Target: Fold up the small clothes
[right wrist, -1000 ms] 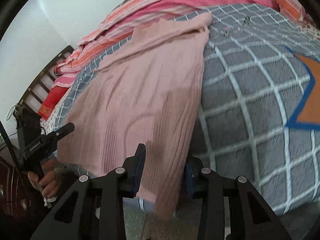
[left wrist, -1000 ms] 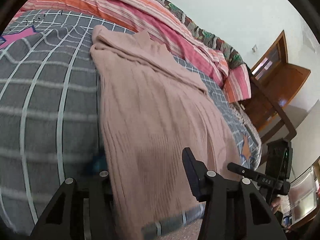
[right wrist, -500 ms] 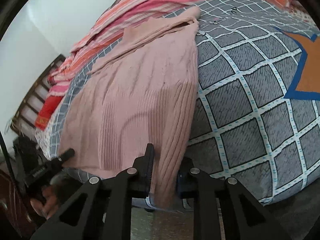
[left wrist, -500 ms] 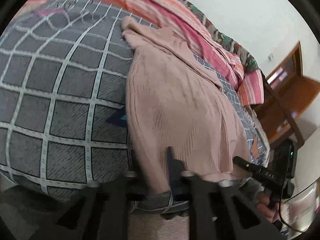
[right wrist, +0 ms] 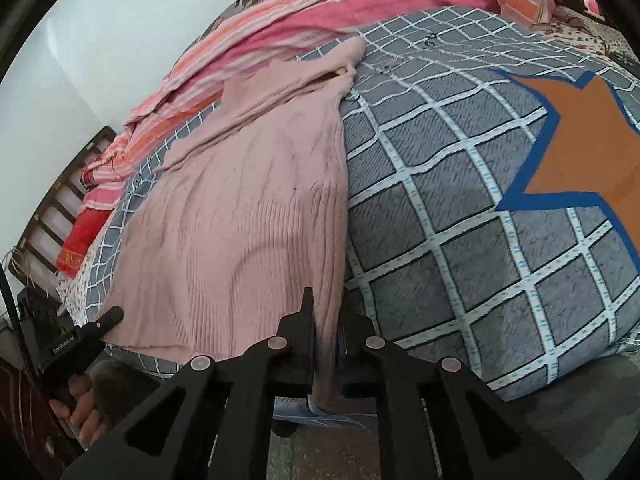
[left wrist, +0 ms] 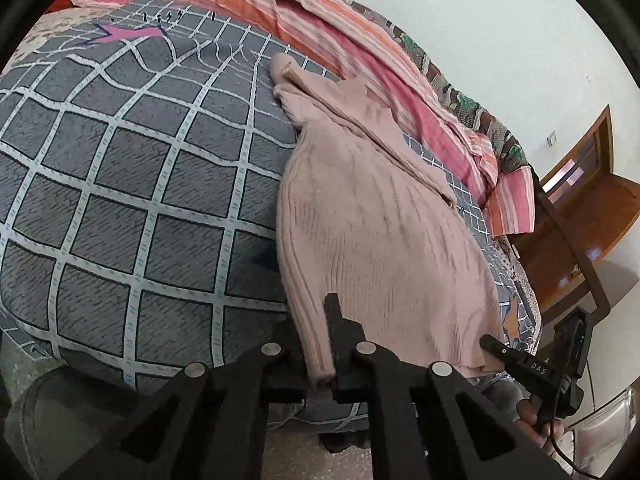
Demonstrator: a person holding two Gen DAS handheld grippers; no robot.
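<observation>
Pink ribbed sweater (left wrist: 372, 240) lies flat and lengthwise on the bed, on a grey quilt (left wrist: 132, 200) checked with pale lines, its hem hanging over the near edge of the mattress. Both sleeves are folded across the chest near the far end, close to a heap of striped pink and orange bedding (left wrist: 320, 12).

Left tongs (left wrist: 320, 368) are closed on the hem corner at the sweater's left edge, the knit pinched between the two black fingers. Right tongs (right wrist: 326, 360) are closed in the same way on the opposite hem corner, a strip of fabric running down between the fingers and hanging just below them. In the right wrist view the left tongs appear at the lower left, held in a bare hand (right wrist: 80, 404), their tip at the hem.

An orange star with a blue border (right wrist: 580, 144) is printed on the quilt to the right of the sweater. A wooden door (left wrist: 580, 184) stands beyond the bed.
</observation>
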